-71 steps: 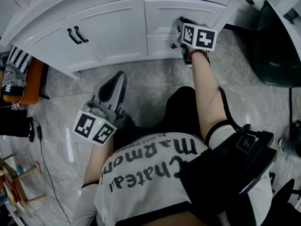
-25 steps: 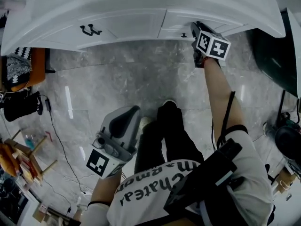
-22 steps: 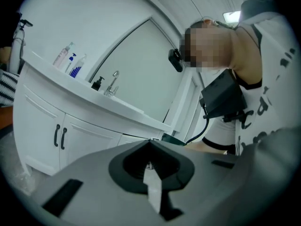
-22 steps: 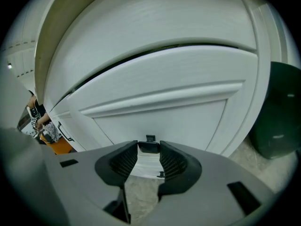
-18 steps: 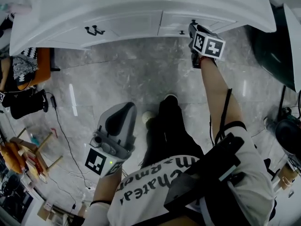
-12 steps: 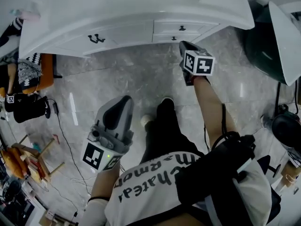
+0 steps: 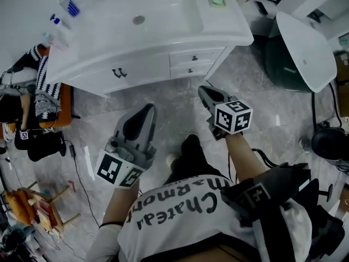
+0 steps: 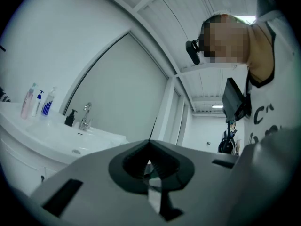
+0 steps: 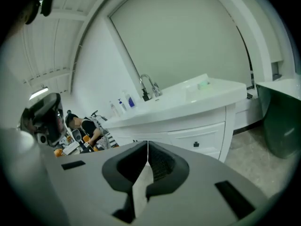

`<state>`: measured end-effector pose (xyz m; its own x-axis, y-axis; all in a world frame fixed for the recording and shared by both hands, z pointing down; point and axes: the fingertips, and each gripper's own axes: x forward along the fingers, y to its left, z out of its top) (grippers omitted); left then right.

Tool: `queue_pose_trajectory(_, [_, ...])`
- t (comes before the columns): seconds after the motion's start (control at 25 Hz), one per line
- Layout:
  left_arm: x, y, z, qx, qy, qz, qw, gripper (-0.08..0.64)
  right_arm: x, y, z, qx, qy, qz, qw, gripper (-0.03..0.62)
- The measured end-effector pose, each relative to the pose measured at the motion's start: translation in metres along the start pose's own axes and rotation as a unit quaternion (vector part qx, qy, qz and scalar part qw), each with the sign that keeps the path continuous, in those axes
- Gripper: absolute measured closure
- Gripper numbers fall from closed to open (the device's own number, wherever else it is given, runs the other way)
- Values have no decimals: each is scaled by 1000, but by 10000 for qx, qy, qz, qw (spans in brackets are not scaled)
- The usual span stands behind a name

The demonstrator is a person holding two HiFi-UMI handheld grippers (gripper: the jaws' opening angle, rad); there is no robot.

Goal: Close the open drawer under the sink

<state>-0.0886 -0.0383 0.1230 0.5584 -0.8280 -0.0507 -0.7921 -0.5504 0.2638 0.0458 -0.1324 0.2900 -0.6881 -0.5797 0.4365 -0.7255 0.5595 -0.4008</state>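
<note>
head view: white worktop [image 7: 229, 29] with sink [image 7: 163, 16], grey marble floor [image 7: 174, 100]. drawer [image 7: 192, 70] flush at right under it. left hand-held gripper [image 7: 148, 109] and right hand-held gripper [image 7: 203, 90]: jaws together, nothing held, near side.

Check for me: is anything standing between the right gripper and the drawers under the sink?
Nothing visible. Only bare floor lies between the right gripper, jaws shut and empty, and the drawers, whose fronts both look flush with the vanity.

White drawers [image 7: 192, 63], grey marbled floor [image 7: 180, 105]
</note>
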Motion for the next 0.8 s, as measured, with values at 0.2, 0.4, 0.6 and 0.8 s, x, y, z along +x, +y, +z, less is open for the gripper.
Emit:
queue_pose_trajectory(0.2, [-2,-34,44,199,-336,-397,9984,552,-49,51,64,-115,-696,418,9966,580])
queue_pose_trajectory(0.4, [-8,-64,70,206,-368,-641,9971,552,-95,116,111,-480,-1223,946,9868,580])
queue_pose_trajectory(0.6, [-16,-87,75,36,-103,-880,9961,552,-135,160,104,-849,-1127,1167,9831,580])
queue_pose_trajectory(0.8, [-33,-95,87,-96,-110,-784,9968,552,-164,186,92,-994,-1170,1300,9796,581])
